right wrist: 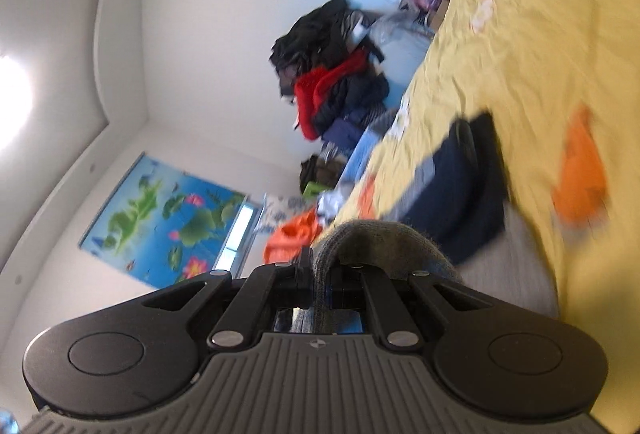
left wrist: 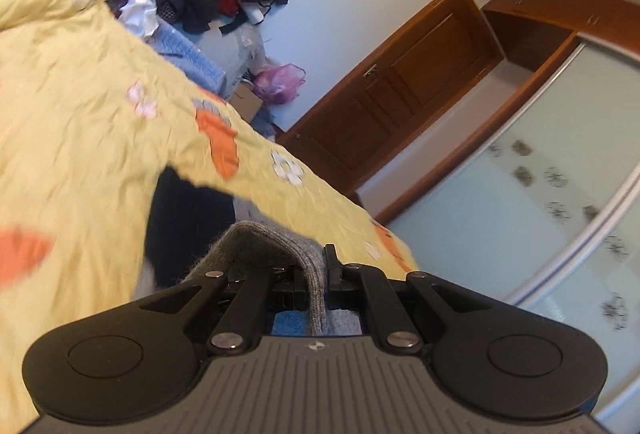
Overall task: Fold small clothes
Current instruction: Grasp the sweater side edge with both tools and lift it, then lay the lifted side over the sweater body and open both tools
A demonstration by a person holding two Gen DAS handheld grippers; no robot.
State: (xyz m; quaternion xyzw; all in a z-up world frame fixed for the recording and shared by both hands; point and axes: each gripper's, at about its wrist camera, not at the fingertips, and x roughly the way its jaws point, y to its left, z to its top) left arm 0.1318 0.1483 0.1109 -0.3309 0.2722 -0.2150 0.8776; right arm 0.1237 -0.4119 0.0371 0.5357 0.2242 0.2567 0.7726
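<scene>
Grey fuzzy knit cloth (left wrist: 260, 242) is pinched tight in my left gripper (left wrist: 320, 274), above the yellow flowered bedsheet (left wrist: 80, 114). My right gripper (right wrist: 320, 274) pinches it too. I'm lifting; next I lay it flat.

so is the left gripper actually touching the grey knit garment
Touching. The left wrist view shows the left gripper shut on the grey knit garment: a fold of the knit is pinched between its fingers and drapes over one.
</scene>
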